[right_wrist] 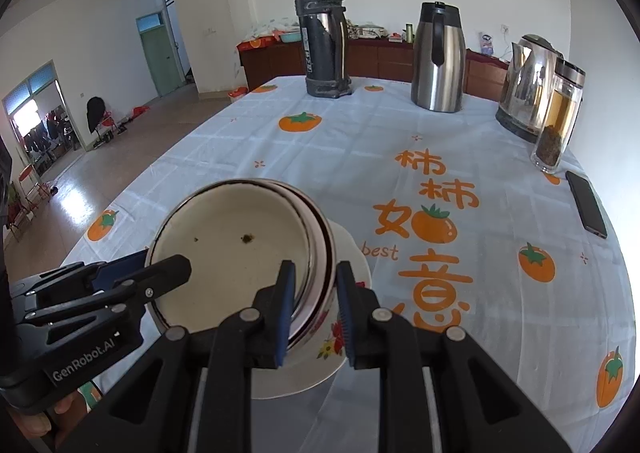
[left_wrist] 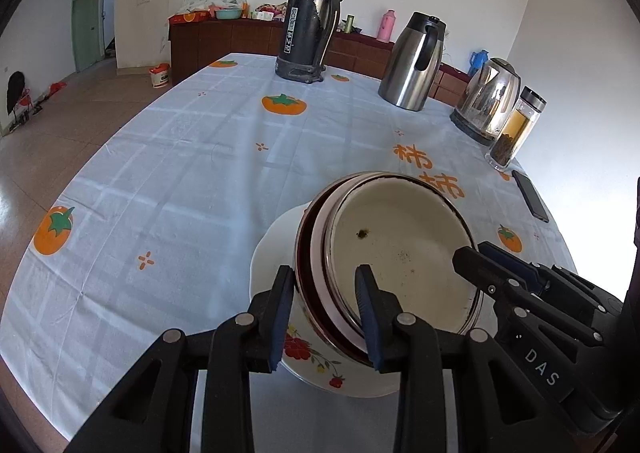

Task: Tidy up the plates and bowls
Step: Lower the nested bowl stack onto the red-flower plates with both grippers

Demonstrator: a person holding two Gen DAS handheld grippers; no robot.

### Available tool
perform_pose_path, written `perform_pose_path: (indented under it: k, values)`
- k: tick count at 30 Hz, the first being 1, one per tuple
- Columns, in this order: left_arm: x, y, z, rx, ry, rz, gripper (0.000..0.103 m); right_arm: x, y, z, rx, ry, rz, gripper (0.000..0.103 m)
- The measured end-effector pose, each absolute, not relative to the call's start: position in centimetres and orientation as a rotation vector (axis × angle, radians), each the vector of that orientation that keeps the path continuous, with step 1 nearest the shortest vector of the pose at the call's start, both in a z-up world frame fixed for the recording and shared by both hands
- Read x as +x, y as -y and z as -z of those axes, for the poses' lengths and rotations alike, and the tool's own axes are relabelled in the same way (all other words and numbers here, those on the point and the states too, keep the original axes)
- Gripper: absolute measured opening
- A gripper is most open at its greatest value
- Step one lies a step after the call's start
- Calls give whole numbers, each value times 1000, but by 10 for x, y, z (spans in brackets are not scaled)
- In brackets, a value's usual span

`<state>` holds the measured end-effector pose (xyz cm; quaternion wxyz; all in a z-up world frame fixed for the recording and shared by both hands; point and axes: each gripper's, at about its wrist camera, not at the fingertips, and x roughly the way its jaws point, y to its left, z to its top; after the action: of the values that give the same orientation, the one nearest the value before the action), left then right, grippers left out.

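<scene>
Near table (left_wrist: 160, 173) edge: left gripper (left_wrist: 326, 317) clamped on left rim of nested bowls (left_wrist: 400, 245), right gripper (right_wrist: 314, 313) clamped on right rim, stack resting on flowered plate (left_wrist: 272, 249). Probably best: level lift, equal grip both sides. Bowls round, no long axis, mouths tilted toward cameras.

"DAS" marks the right gripper (left_wrist: 470, 253), "GenRobot.AI" the left gripper (right_wrist: 168, 261), "best" the tablecloth (right_wrist: 360, 157).

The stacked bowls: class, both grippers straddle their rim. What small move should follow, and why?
Probably lower the tilted stacked bowls level onto the floral plate. The left gripper and right gripper each grip opposite rims, and the stack leans over the plate rather than sitting flat.
</scene>
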<state>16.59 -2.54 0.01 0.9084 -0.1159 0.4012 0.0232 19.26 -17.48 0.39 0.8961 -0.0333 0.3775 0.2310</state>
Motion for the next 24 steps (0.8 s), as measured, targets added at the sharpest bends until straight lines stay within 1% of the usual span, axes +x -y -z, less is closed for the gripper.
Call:
perform_pose_path:
  k: [24]
  values:
    - [176,21,10,-248,-863,-45,34,201,171,1,-82,-802,-475,21]
